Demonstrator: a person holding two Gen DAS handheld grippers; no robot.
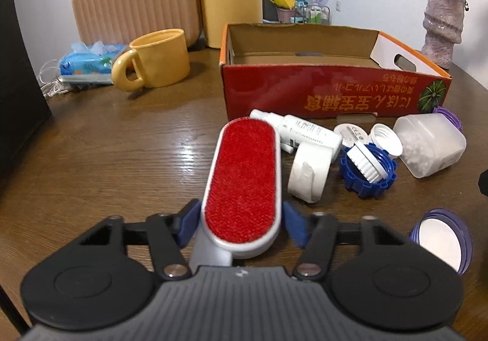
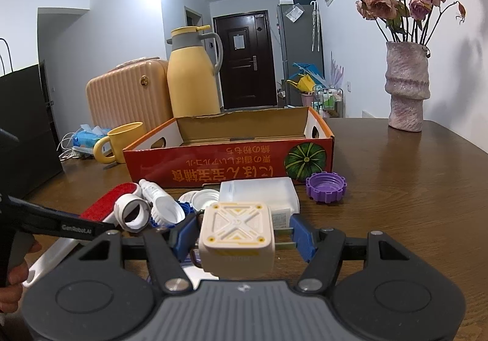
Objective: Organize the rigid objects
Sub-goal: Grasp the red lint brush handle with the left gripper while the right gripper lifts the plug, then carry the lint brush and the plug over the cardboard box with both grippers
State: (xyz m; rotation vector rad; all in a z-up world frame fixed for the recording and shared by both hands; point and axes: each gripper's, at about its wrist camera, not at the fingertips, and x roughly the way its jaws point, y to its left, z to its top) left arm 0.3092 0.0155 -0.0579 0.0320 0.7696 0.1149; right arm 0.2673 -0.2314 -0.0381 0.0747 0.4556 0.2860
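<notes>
- Left gripper (image 1: 242,223) straddles the handle end of the lint brush (image 1: 242,179), which lies red face up on the worktop (image 1: 122,143). The left pad looks close against the brush's edge; a sliver of gap shows at the right pad. Jaws not yet clenched on it, as far as the left wrist view shows.
- Right gripper (image 2: 242,236) has its jaws clamped on a cream square block (image 2: 236,234) with a raised X on top; the far pad bears on the metal prongs at its side.
- Cardboard box (image 1: 329,91) stands open just behind the clutter, apparently empty.
- Still loose in front of it: white spray bottle (image 1: 308,130), blue ring cap (image 1: 367,172), frosted jar (image 1: 433,144), purple cap (image 2: 325,187).
- Likely step: close on the brush, lift, carry to the box.
- To do it well: centre the brush neck between the pads before squeezing, so it does not pivot. The long head will lever downward; lift level and slow.
- Clear the spray bottle touching the brush tip.
- Risk: the prong grip on the block looks narrow; keep it steady.
</notes>
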